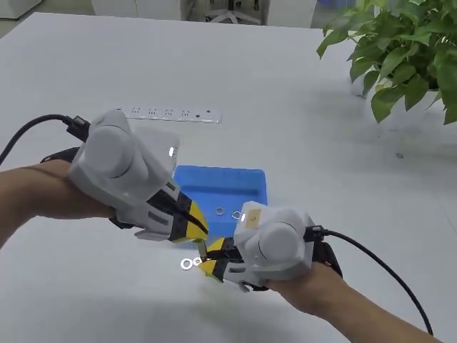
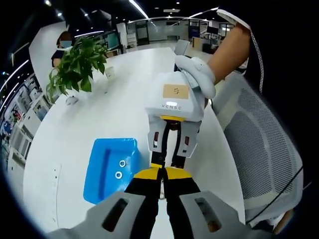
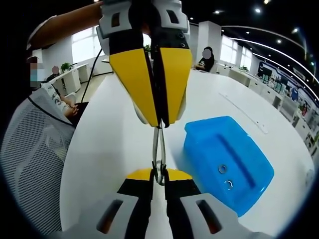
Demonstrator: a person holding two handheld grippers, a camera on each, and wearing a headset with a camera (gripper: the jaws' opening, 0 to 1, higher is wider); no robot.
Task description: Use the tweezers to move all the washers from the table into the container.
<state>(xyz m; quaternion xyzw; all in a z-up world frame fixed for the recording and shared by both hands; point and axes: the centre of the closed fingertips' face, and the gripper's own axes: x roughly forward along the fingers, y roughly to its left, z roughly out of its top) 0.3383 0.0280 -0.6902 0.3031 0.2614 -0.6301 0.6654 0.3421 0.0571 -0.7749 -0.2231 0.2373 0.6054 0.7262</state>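
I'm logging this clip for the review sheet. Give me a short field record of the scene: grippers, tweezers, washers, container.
left gripper: shut on the tweezers
right gripper: shut on the same tweezers, tip to tip with the left
container: blue, open, on the white table
washers in container: two
washers on table: two visible, close together, by the gripper tips
background: power strip, plant

Bright, even overhead light washes the white counter point(image 1: 285, 86), with only a faint soft shadow under the right gripper point(image 1: 205, 263). Ceiling lights point(image 3: 257, 10) glare in both gripper views, where fisheye distortion bends the edges.
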